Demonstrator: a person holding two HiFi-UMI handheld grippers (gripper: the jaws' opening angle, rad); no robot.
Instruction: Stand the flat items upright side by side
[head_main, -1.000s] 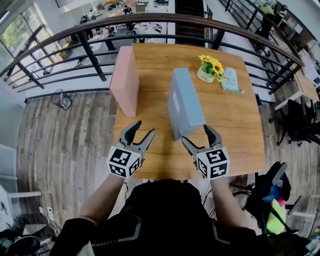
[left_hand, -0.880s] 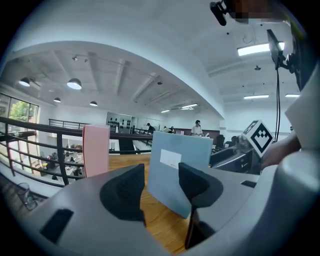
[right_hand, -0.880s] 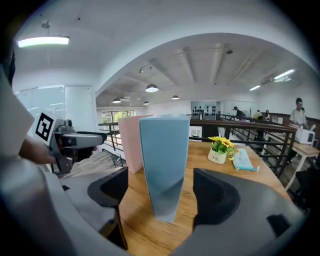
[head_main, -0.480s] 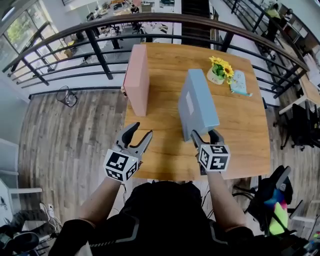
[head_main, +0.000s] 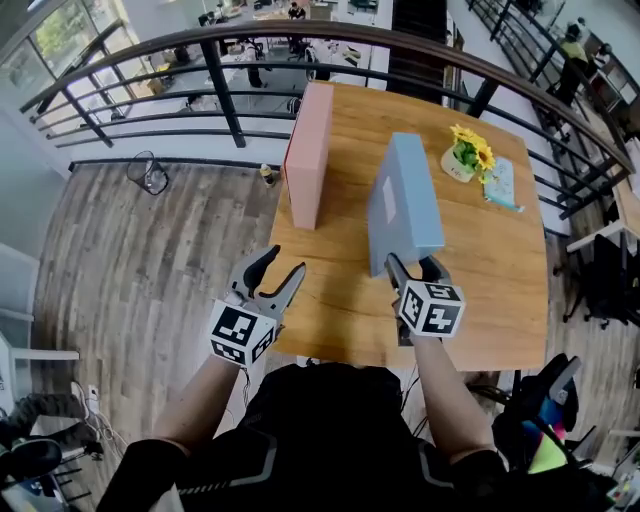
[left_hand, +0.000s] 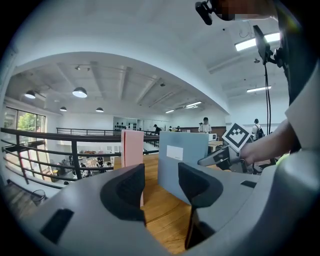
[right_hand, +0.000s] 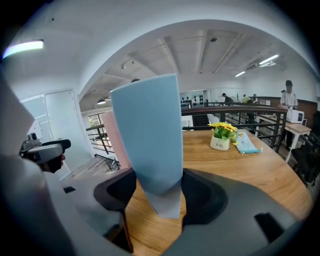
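Observation:
Two flat boxes stand upright on the wooden table (head_main: 340, 310). The pink box (head_main: 308, 150) is at the left edge, the blue box (head_main: 405, 200) a gap to its right. My right gripper (head_main: 412, 262) straddles the blue box's near end. In the right gripper view the blue box (right_hand: 150, 135) fills the gap between the jaws, which have just been closing, and both pads touch it. My left gripper (head_main: 286, 260) hovers off the table's near left corner, open and empty, its jaws slightly narrower than before. The left gripper view shows the pink box (left_hand: 132, 150) and blue box (left_hand: 182, 160) ahead.
A small pot of yellow flowers (head_main: 465, 158) and a light blue pouch (head_main: 500, 185) sit at the table's far right. A dark metal railing (head_main: 220, 80) curves round the table's far side, with a drop beyond. Wooden floor lies to the left.
My right gripper moved forward and down onto the blue box's near end and its jaws narrowed around it. My left gripper drifted left, off the table's near corner.

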